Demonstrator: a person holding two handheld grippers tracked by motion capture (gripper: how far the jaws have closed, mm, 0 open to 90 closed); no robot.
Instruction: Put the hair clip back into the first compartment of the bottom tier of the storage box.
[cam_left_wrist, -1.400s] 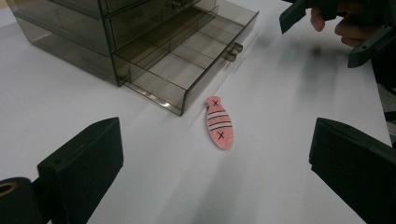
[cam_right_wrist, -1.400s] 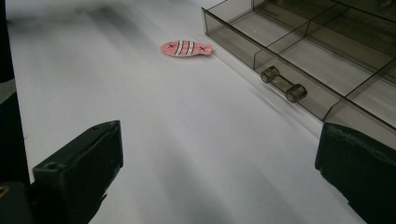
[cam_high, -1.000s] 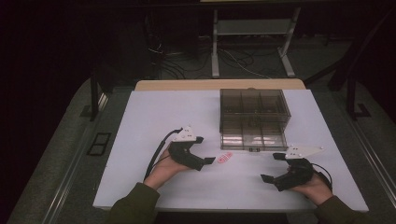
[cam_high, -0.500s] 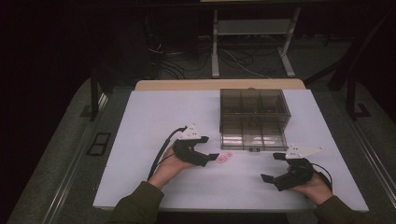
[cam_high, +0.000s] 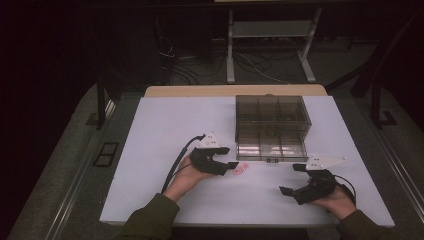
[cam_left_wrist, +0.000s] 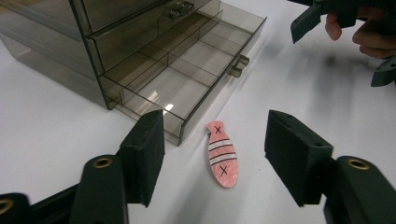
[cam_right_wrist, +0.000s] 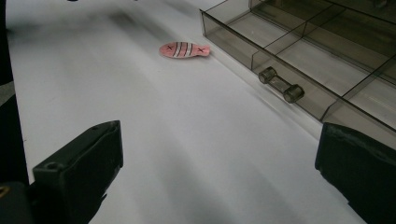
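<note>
A small pink fish-shaped clip (cam_high: 241, 168) (cam_left_wrist: 222, 155) (cam_right_wrist: 183, 49) with black stripes and two crosses lies flat on the white table (cam_high: 165, 130), just in front of the smoky clear drawer box (cam_high: 272, 122). The box's bottom drawer (cam_left_wrist: 187, 79) (cam_right_wrist: 299, 51) is pulled out and its compartments look bare. My left gripper (cam_high: 231, 158) (cam_left_wrist: 217, 137) hovers low over the clip, which lies between the jaws. The jaws have just been closing, but the pads stand clear of the clip. My right gripper (cam_high: 292, 179) (cam_right_wrist: 219, 154) rests open at the front right, holding nothing.
The drawer handle (cam_right_wrist: 281, 84) juts toward the right gripper. The right hand and its gripper (cam_left_wrist: 345, 18) show beyond the clip in the left gripper view. Bare white tabletop spreads to the left and front. Cables and a metal stand (cam_high: 270, 45) lie beyond the far edge.
The left gripper has edged right toward the pink clip and its jaws have narrowed around it. The right gripper has stayed put.
</note>
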